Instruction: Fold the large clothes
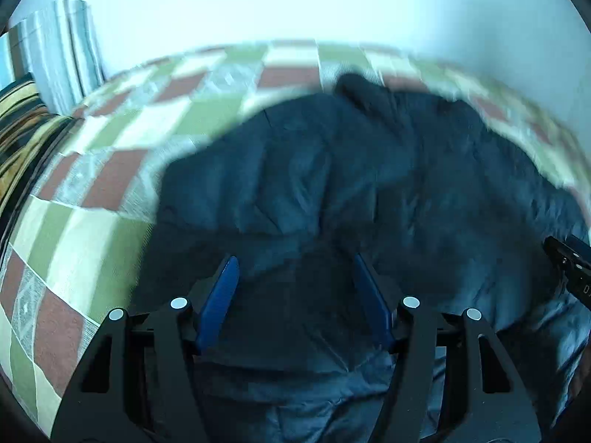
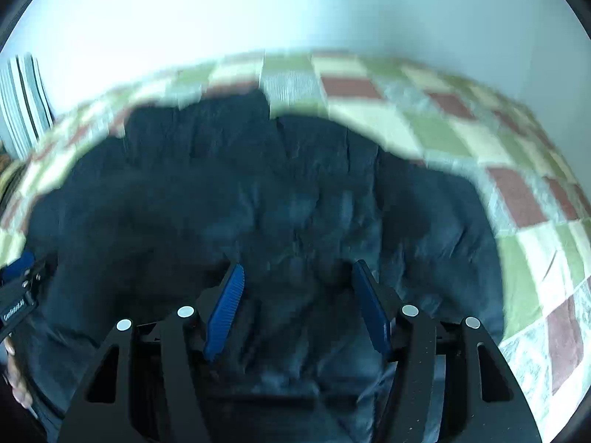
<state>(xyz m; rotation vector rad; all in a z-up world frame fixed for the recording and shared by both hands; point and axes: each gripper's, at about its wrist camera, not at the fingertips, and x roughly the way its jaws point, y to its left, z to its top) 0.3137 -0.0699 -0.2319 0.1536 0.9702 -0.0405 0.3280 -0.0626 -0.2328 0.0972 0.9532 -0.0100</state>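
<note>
A dark blue garment (image 1: 369, 192) lies rumpled across a bed covered by a checked quilt (image 1: 110, 170) in green, cream and brick red, and it fills the middle and lower part of both wrist views; in the left wrist view the quilt shows from about 7 o'clock round to 2 o'clock of it, with a striped curtain (image 1: 70, 48) at 10 o'clock against a pale wall. The left gripper (image 1: 295, 262) hangs over the cloth with its blue pads well apart and nothing pinched between them, and the right gripper (image 2: 297, 269) shows the same: pads spread, cloth beneath but not clamped. In the right wrist view the left tool's black body sits at 9 o'clock, with a bit of the person's hand (image 2: 16, 380) at 8 o'clock. Judging from this, neither tool has a hold, so the fold has yet to be set up. The likely trouble is a bad pick: the fabric is puffy and creased, so the pads may close on one layer only, or on a ridge of a wrinkle, and the lift would then drag the garment into a bunch instead of turning an edge over. The quilt underneath could also be caught along with it near the garment's border at 12 o'clock. Both pictures are smeared, so edges and seams are hard to place. White lettering shows on the tool bodies at the frame edges in both views, but it is too small and blurred to read; no brand or label is visible on the garment
</note>
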